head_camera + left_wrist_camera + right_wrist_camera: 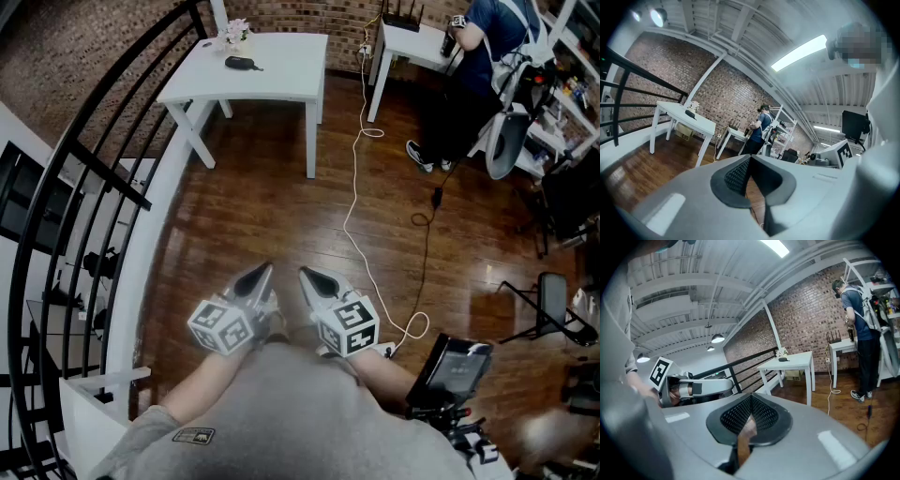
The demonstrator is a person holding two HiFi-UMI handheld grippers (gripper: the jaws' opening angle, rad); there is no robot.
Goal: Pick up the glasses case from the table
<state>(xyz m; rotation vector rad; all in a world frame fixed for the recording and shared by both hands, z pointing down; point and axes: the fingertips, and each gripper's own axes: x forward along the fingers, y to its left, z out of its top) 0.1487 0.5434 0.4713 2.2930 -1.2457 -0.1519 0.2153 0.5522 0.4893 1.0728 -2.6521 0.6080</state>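
Head view tells me the job has barely begun. The glasses case (242, 64), a small dark oblong, lies on the white table (281, 80) at the far end of the room, well apart from both grippers, which I hold close to my body. The left gripper (263, 272) is clenched with nothing in it, its tips meeting. The right gripper (306, 274) is likewise clamped together and empty. So nothing is picked up, and by my reckoning the whole approach, the opening of a jaw and the grasp are left to do.

The case sits near the table's back edge, just beside what looks like a small pot of pale flowers (234, 33), though at this range I can't be sure of that. Between me and the table runs a stretch of glossy dark wooden floor (262, 216), with a white cable (354, 187) snaking across it on the right. A black railing (84, 169) curves along the left and a brick wall (309, 14) backs the table. A person (483, 56) stands at a second white table (412, 42) in the far right corner.
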